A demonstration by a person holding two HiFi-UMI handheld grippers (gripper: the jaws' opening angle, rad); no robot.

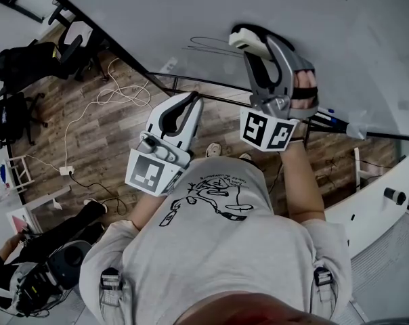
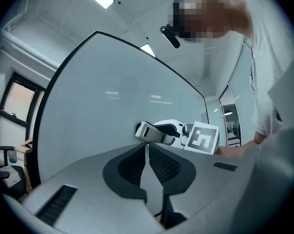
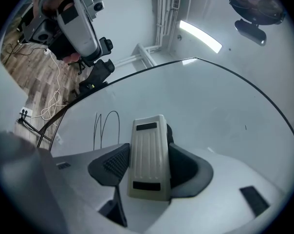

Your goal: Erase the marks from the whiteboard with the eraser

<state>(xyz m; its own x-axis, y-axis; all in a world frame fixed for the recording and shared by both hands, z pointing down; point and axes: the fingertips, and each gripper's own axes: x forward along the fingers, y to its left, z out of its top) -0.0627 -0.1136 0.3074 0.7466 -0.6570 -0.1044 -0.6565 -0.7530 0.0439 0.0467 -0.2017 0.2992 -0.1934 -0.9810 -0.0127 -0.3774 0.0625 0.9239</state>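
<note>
The right gripper point(image 3: 148, 177) pinches the cream eraser point(image 3: 148, 155) between its jaws, lengthwise, up at the whiteboard point(image 3: 220, 106) – whether the felt touches the surface I cannot tell. Thin black looped marks point(image 3: 105, 126) sit on the board just beside the eraser, at about ten o'clock from it in the right gripper view. The left gripper point(image 2: 147, 152) – at seven o'clock from the right one in the head view – has its jaws pressed together on nothing.
</note>
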